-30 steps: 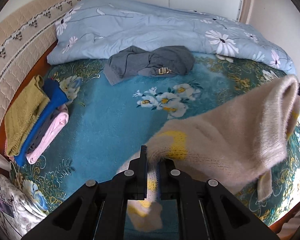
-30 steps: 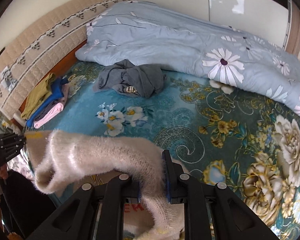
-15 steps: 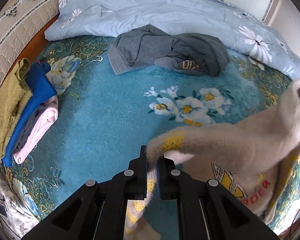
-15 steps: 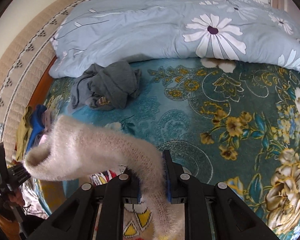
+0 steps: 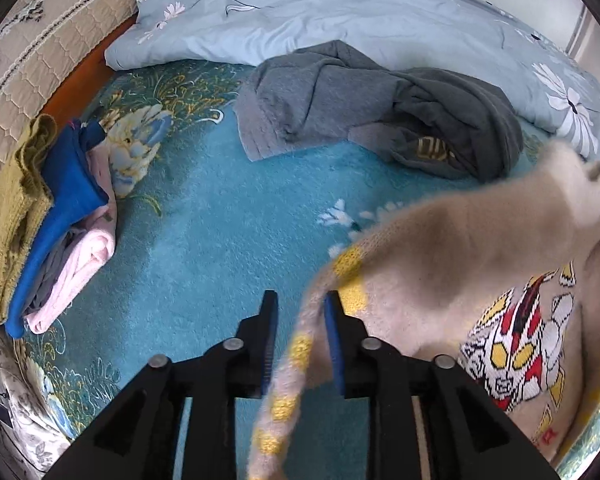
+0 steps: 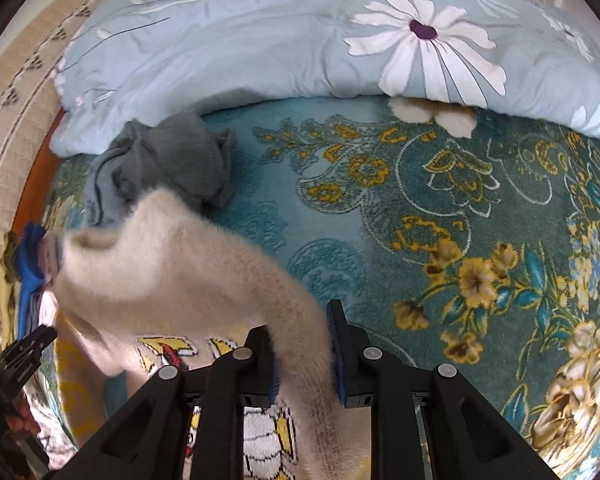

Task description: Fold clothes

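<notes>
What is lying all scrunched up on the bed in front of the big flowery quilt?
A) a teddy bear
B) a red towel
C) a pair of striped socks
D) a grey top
D: a crumpled grey top lies on the teal blanket just below the pale blue flowered quilt.

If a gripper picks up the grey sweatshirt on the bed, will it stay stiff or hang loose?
The grey sweatshirt lies crumpled in soft folds, so it will probably droop and unfold when lifted. It looks thick, so likely rather heavy for cloth. Its matte fabric should not slip easily.
</notes>
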Demonstrator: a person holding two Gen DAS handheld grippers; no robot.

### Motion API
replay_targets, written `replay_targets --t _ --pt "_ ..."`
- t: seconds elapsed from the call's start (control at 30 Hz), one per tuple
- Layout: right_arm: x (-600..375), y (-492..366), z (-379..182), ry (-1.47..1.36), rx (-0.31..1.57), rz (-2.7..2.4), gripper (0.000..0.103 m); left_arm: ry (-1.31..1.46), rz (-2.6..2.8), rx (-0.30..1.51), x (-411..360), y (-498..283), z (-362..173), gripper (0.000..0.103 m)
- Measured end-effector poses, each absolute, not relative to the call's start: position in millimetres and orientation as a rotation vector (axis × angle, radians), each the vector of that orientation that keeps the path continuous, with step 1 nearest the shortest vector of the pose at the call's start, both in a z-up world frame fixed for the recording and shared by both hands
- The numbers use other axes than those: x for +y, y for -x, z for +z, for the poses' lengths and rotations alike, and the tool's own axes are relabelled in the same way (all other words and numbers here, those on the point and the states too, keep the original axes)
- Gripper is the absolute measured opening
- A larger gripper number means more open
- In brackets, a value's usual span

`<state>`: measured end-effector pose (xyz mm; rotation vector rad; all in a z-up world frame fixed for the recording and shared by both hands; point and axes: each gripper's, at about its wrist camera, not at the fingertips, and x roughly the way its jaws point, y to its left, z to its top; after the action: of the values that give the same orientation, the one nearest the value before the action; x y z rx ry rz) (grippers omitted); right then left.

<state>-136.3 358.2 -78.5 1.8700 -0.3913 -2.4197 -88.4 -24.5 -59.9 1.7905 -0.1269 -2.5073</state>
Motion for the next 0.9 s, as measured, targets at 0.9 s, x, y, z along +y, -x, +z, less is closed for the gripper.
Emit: replay_targets --t 0.9 --pt "393 125 -40 -1.710 -0.651 -2.592 0.052 -1.593 -2.513 0.391 -92 25 -54 0.041"
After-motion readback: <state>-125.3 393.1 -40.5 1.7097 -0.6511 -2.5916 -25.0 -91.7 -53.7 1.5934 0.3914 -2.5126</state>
